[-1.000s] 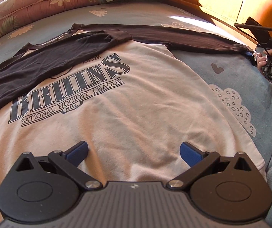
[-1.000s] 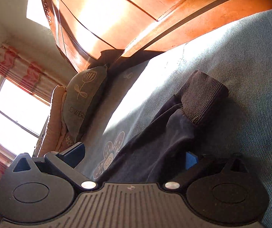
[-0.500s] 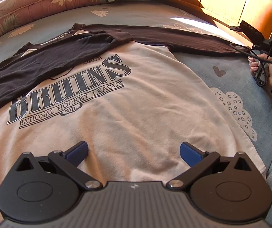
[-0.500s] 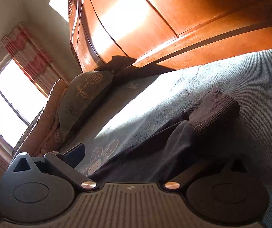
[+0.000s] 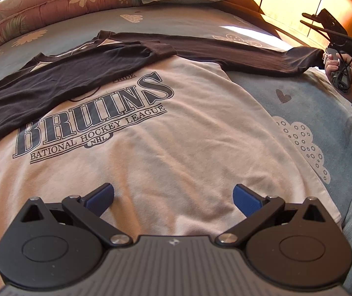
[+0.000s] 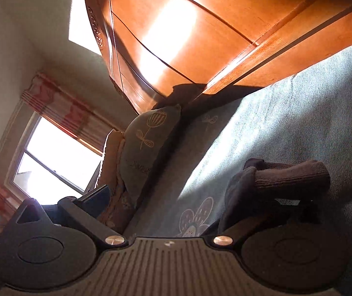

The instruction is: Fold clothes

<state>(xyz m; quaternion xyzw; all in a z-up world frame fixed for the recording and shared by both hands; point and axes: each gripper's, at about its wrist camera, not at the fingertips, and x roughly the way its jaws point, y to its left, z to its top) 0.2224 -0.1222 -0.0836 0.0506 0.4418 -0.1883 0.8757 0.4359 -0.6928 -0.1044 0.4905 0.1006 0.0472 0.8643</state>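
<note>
Shirt (image 5: pixel 176 133) flat on bed (image 5: pixel 318 103), print up; left dark sleeve (image 5: pixel 60 76) folded across chest, right sleeve (image 5: pixel 244 54) stretched out toward headboard (image 6: pixel 188 37). Left gripper (image 5: pixel 173 197) above hem, fingers spread wide, holding nothing. Right gripper (image 6: pixel 190 197) at cuff (image 6: pixel 291 177); left finger (image 6: pixel 97 193) wide, other hidden under cloth, grip unclear. Pillow (image 6: pixel 148 143) beyond.

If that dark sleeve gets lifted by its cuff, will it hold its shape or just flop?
Probably flop: the sleeve is thin wrinkled knit, already sagging near the right tool. The ribbed cuff looks thicker, so it may grip well. It likely weighs little, though the shirt could drag along.
</note>
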